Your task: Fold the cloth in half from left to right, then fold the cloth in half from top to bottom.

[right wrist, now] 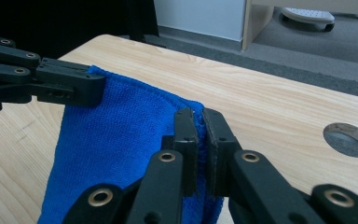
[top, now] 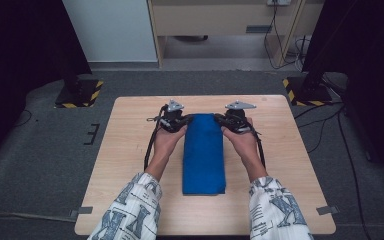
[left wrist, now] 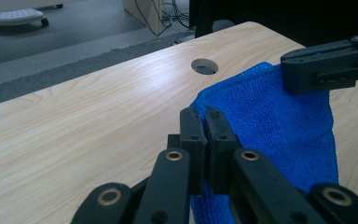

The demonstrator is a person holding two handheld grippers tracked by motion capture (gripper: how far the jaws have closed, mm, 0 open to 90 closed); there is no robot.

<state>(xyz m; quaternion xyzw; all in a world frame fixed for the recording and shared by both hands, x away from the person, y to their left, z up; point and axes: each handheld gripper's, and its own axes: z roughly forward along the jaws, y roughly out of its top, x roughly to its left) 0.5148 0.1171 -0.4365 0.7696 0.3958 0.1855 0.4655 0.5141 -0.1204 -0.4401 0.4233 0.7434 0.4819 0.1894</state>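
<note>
Blue cloth (top: 204,155) lies mid-table (top: 130,165), long axis 12–6 o'clock. Left gripper (top: 174,121) and right gripper (top: 236,121) each pinch a far corner. Soft, light, limp; judged best held by corners.

Count: one blue cloth (top: 203,155), one desk (top: 130,150) with two round holes, two grippers: left gripper (top: 186,120), right gripper (top: 220,120).

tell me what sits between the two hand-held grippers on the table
The far edge of the blue cloth spans between the left hand-held gripper and the right hand-held gripper; each is shut on a far corner, as the high view shows.
</note>
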